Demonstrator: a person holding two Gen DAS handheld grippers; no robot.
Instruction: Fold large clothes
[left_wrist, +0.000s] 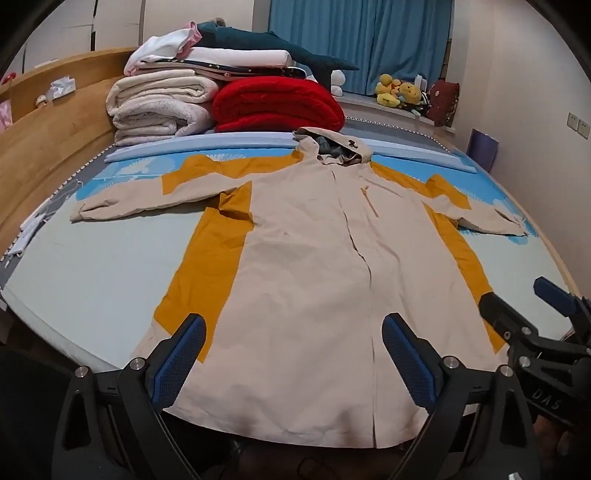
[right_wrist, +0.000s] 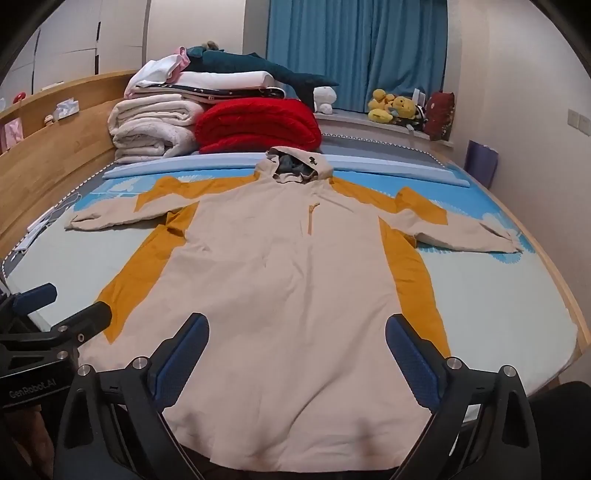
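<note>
A large beige and mustard hooded jacket (left_wrist: 306, 258) lies flat, front up, on the bed, sleeves spread out to both sides, hood toward the far end. It also shows in the right wrist view (right_wrist: 288, 280). My left gripper (left_wrist: 295, 332) is open and empty, above the jacket's hem. My right gripper (right_wrist: 297, 332) is open and empty, also above the hem; it appears at the right edge of the left wrist view (left_wrist: 524, 306). The left gripper appears at the left edge of the right wrist view (right_wrist: 66, 306).
The bed (left_wrist: 92, 280) has a pale blue sheet. Folded white blankets (left_wrist: 159, 107) and a red blanket (left_wrist: 277, 105) are stacked at its far end. A wooden headboard (left_wrist: 44, 140) runs along the left. Plush toys (left_wrist: 399, 92) sit by the blue curtain (left_wrist: 362, 40).
</note>
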